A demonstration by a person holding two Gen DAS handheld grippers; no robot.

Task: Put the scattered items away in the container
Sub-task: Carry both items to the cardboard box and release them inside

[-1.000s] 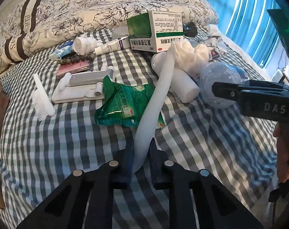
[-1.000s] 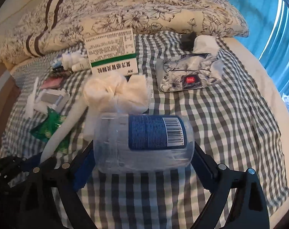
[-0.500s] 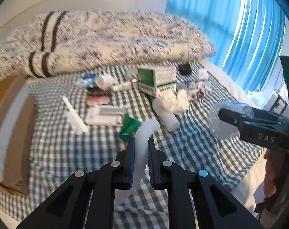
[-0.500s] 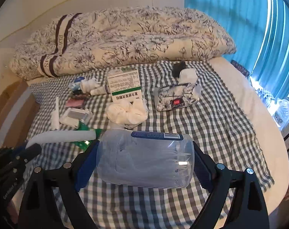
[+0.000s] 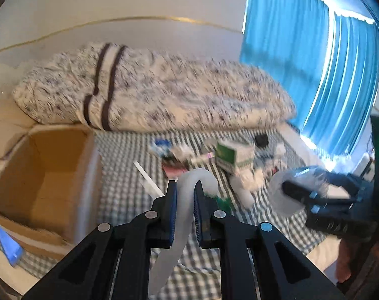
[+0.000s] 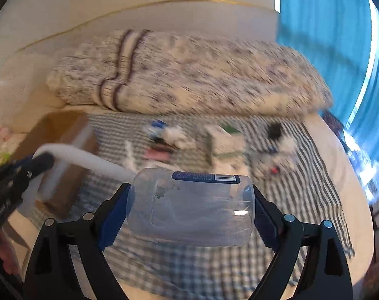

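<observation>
Bed (image 5: 129, 190) now seen from farther back; cardboard box (image 5: 44, 175) newly in view at left. Left gripper (image 5: 185, 200) jaws clamp the white tube (image 5: 189, 182), right gripper (image 6: 189, 210) jaws the clear jar (image 6: 189, 207). Both lifted, likely box-bound.

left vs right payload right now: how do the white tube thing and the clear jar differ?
The white tube is opaque, long and bent, overhanging the left gripper both ways; the clear jar is see-through, short and stout, with a blue barcode label.
The tube runs lengthwise between nearly closed fingers; the jar lies crosswise, spreading the right gripper wide.
Both are clamped and held above the checked bedsheet.
</observation>
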